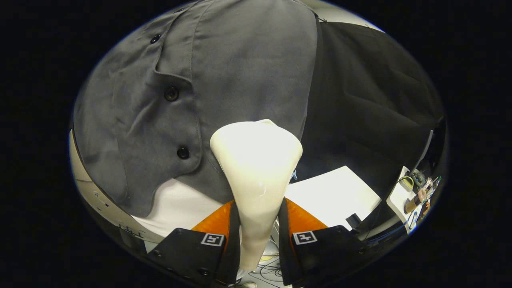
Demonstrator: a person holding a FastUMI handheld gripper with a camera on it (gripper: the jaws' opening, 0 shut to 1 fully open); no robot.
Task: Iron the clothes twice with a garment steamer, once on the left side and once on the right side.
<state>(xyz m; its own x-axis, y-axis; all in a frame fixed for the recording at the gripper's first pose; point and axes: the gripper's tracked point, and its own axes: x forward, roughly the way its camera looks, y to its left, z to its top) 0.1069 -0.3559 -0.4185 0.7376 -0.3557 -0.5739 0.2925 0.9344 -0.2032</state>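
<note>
A cream-white garment steamer (pixel 256 168) stands between my two fingers, and my gripper (pixel 259 216) is shut on its narrow neck. Its wide head presses against the lower right part of a grey button-front shirt (pixel 224 80) that hangs just ahead. The shirt's button placket with dark buttons (pixel 171 94) runs to the left of the steamer head. The steamer's front face is hidden against the cloth.
A black cloth wall (pixel 368 92) hangs to the right of the shirt. Below it lies a white table top (pixel 336 192), with a white shelf of small items (pixel 416 192) farther right. Cables (pixel 268 270) lie on the floor beneath the fingers.
</note>
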